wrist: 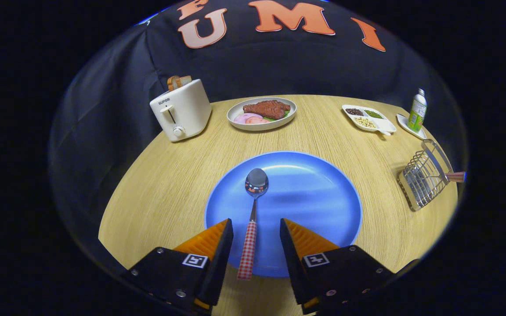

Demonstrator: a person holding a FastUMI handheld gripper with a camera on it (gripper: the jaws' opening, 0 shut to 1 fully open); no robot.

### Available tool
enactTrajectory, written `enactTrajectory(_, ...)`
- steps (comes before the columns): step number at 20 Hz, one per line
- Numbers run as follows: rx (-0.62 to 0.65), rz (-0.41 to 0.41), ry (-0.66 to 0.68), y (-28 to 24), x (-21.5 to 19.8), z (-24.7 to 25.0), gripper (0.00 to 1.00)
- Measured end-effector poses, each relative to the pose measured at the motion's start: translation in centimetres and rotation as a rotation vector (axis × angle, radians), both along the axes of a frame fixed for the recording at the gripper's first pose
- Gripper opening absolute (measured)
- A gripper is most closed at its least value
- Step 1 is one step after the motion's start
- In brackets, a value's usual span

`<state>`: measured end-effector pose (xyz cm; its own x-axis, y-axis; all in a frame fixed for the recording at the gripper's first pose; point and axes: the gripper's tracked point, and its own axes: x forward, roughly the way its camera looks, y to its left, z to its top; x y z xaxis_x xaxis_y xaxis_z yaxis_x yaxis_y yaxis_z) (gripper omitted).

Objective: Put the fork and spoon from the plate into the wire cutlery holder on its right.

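The spoon lies on the blue plate with its long axis running straight away from the hand-held gripper: the bowl points toward the far side of the table, the handle end points back toward the fingers and reaches over the plate's near rim. The bowl is shiny metal and faces up, a thin metal neck joins it to a handle covered in a red-and-white check pattern.

The hand-held gripper is spread wide, and its two fingers stand on either side of the checked handle without touching it. The handle sits in the gap, a little nearer the left finger than the right. The spoon's bowl lies beyond the fingertips, left of the plate's middle.

The wire cutlery holder stands on the table to the right of the plate, well apart from it, near the table's right edge. A checked handle like the spoon's sticks out of it toward the right; the rest of that piece cannot be made out.

Beyond the plate, a white toaster with bread in its slot stands at the far left, a dish of food sits at the far middle, and a divided white tray of beans and a small bottle on a saucer lie at the far right.
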<state>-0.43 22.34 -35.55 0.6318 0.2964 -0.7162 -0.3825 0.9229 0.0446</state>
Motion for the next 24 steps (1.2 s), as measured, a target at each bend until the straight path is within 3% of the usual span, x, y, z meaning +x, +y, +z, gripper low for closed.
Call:
enactTrajectory(3, -0.015, 0.003, 0.018, 0.1, -0.4, -0.7, 0.43)
enactTrajectory(6, -0.024, 0.004, 0.027, 0.2, -0.4, -1.0, 0.29)
enactTrajectory(7, -0.033, -0.002, 0.026, 0.0, -0.2, -1.3, 0.18)
enactTrajectory(9, -0.024, -0.008, 0.037, -0.3, -0.6, -0.7, 0.1)
enactTrajectory(16, 0.002, -0.029, 0.021, -2.9, 0.5, 4.5, 0.08)
enactTrajectory(24, -0.007, -0.08, -0.011, -12.8, 3.9, 12.9, 0.08)
